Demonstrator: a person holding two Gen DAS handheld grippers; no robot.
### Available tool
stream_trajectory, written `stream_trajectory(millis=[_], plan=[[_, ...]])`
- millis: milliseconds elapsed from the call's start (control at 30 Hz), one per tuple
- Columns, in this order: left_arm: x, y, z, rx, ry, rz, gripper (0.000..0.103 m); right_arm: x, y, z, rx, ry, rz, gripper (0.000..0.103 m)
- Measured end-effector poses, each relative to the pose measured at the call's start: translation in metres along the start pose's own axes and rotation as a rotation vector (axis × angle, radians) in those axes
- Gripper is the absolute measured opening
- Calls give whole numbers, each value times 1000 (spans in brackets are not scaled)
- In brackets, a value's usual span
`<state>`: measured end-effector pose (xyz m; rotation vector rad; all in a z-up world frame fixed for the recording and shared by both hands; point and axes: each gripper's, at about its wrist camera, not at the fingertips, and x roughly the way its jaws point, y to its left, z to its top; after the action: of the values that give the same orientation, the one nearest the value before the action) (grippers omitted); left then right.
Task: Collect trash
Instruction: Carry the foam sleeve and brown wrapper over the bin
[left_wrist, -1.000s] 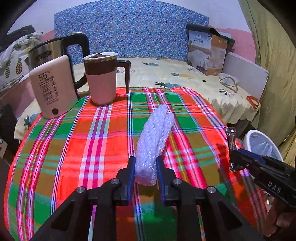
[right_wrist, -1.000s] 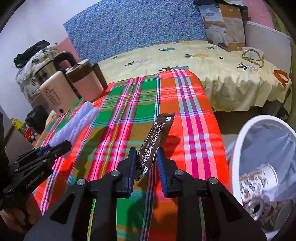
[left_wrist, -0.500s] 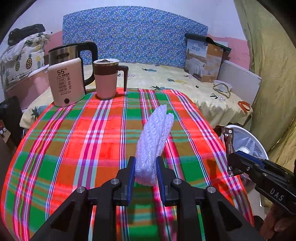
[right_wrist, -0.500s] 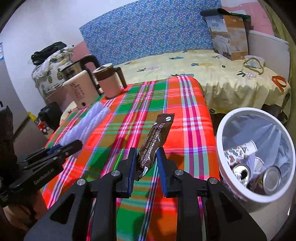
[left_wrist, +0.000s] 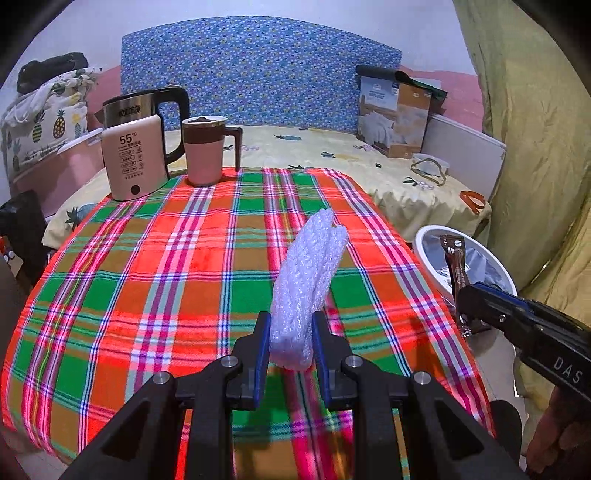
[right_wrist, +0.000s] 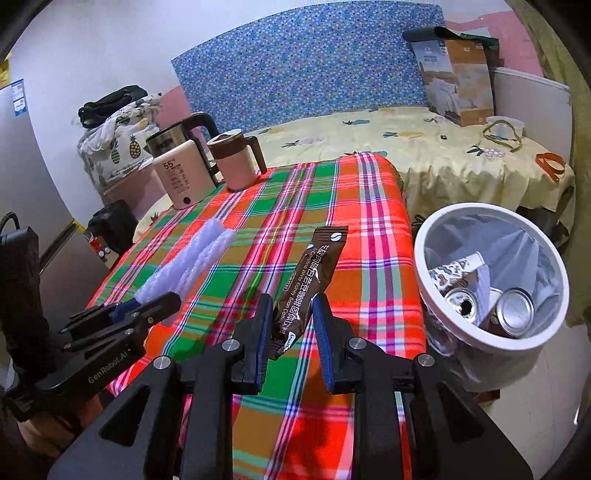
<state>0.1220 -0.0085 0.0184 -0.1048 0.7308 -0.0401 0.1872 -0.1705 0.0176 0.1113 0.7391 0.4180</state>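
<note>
At the far edge of the plaid tablecloth stand a steel electric kettle, a cream thermos bottle and a pink lidded mug; behind them is a bed with yellow sheet. Beside the table sits a white round trash bin, lined with a thin bag, holding crushed cans. The left gripper is clamped on a roll of white foam netting, soft and bumpy, held above the cloth. The right gripper pinches a long brown coffee sachet, glossy and flat, just beside the bin.
</note>
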Motion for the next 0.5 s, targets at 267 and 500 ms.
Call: stream_trajectory(millis=[267, 500], plan=[[-4, -13, 0, 17, -4, -21, 22, -3, -12, -7, 16, 0, -10, 25], [6, -27, 2, 35, 17, -34, 22, -7, -31, -11, 47, -4, -24, 25]])
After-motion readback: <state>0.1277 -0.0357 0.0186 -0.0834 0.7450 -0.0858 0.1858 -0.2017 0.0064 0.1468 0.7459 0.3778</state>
